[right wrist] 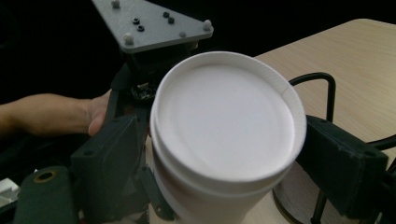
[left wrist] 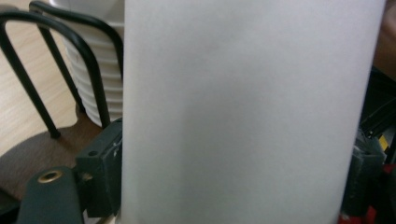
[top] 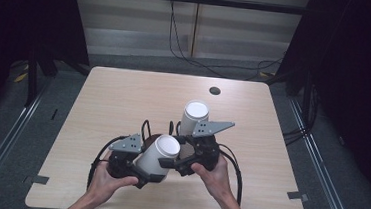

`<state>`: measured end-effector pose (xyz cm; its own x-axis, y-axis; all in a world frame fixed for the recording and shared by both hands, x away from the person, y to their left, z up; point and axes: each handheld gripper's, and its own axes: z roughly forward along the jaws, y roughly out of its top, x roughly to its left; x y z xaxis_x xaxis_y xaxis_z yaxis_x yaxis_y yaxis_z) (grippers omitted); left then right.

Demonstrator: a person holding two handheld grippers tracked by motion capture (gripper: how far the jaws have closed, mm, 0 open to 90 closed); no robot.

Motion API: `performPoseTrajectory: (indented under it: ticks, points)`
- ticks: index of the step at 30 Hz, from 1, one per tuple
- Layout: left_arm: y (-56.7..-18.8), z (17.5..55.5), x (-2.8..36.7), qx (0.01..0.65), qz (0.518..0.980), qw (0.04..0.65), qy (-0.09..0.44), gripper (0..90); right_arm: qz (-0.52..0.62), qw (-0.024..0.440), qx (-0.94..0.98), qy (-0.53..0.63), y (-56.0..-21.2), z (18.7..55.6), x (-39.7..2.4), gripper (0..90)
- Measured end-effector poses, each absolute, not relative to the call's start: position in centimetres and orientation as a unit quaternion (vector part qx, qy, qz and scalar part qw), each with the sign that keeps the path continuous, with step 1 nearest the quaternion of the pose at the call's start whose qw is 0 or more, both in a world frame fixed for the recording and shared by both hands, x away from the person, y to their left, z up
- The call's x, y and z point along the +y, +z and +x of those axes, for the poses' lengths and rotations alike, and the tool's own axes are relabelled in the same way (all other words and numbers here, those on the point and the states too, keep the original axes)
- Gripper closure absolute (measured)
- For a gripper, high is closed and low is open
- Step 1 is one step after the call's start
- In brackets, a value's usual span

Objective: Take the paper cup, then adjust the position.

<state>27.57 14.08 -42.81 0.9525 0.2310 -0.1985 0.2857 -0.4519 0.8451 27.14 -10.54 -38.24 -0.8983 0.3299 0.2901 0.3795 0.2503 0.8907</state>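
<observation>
A white paper cup [left wrist: 238, 112] stands right against the lens in the left gripper view, so close that its top and bottom are both cut off. The left gripper [top: 141, 163] has this cup between its two black jaws, whose dark pads sit against either side of the cup wall (the right pad is half lost at the frame edge), so the jaws are part closed and clamped on it. In the high view the same cup [top: 158, 155] leans in the grip, its mouth turned up toward the camera, over the near middle of the table [top: 124, 94].

Behind it in the left gripper view a stack of ribbed white cups [left wrist: 100, 74] sits in a black wire holder [left wrist: 28, 70] on a brown round base [left wrist: 32, 154]; the stack's top is out of frame.

The right gripper [top: 189, 152] shows just beside the left one in the high view, with a second white cup [top: 194, 116] upright at its tip. In the right gripper view a white rimmed cup [right wrist: 224, 140] stands between its jaws; whether the pads actually press on it is hard to judge, and its lower part is cut off.
</observation>
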Motion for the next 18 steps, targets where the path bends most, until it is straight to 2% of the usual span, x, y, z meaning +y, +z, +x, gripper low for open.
performPoseTrajectory:
  ticks: [7,18]
  points:
    - [-42.76,27.74,14.43,0.166,0.867,0.469,-0.022,16.9,-0.222,0.019,-0.803,-0.553,-38.38,27.17,-10.80,14.1]
    - [-42.78,27.54,14.45,0.151,0.891,0.429,-0.005,17.0,-0.213,0.015,-0.818,-0.533,-38.92,27.20,-11.58,14.1]
